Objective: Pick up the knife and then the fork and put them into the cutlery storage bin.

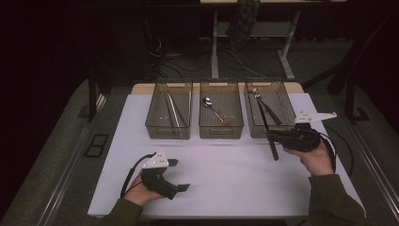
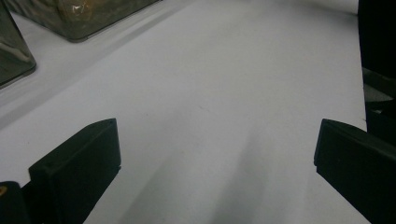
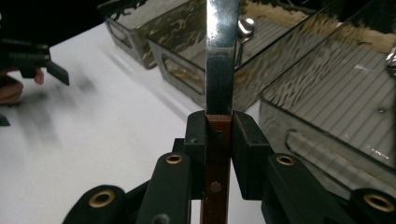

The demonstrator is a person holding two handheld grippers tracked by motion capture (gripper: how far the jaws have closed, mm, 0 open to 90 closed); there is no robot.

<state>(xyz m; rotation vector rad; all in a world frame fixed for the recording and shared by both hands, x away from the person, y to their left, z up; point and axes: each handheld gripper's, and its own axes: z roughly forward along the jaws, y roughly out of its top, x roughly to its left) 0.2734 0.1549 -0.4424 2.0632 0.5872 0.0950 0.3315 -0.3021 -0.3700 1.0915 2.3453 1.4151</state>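
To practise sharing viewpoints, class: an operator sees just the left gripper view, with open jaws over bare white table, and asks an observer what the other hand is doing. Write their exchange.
Observer: The right gripper is shut on a knife, clamping its wooden handle.
Operator: Where does the blade point?
Observer: Toward the right-hand bin, its tip over the front wall.
Operator: Anything in the next bin?
Observer: The middle bin holds a spoon.

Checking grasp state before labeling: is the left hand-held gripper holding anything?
No, the left hand-held gripper has its jaws spread wide over the bare white table, with nothing between them.
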